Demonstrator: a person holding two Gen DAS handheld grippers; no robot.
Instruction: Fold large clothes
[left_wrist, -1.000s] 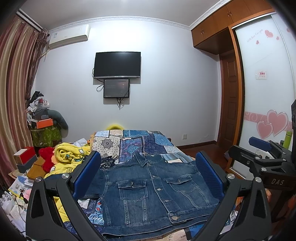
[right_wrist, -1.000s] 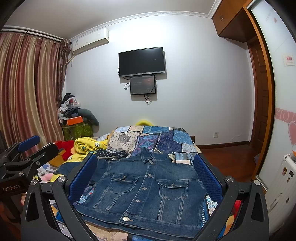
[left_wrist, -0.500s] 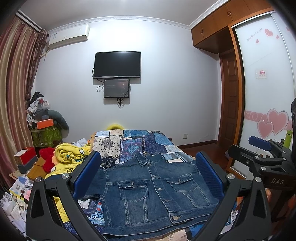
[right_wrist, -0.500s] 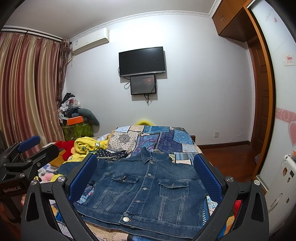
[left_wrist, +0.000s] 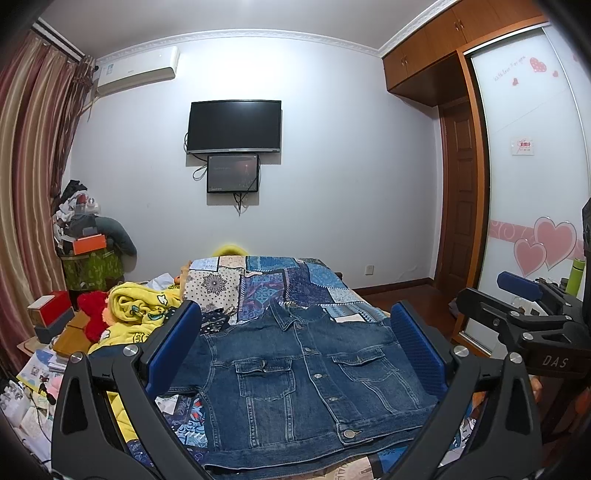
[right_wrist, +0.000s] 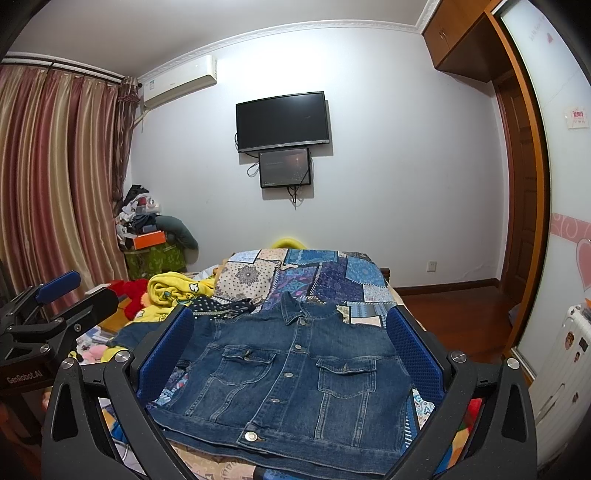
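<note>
A blue denim jacket (left_wrist: 295, 380) lies flat, front up and buttoned, on the bed; it also shows in the right wrist view (right_wrist: 291, 373). Its left sleeve spreads out to the left and its collar points away from me. My left gripper (left_wrist: 295, 354) is open and empty, held above the near hem. My right gripper (right_wrist: 291, 350) is open and empty, also above the near hem. Each gripper shows in the other's view: the right one (left_wrist: 524, 314) at the right, the left one (right_wrist: 48, 310) at the left.
The bed has a blue patchwork quilt (left_wrist: 280, 284). A yellow blanket (left_wrist: 140, 306) and red plush lie to the left, with boxes and papers beside them. A wardrobe with sliding doors (left_wrist: 532, 184) stands at the right. A white suitcase (right_wrist: 565, 369) stands at the far right.
</note>
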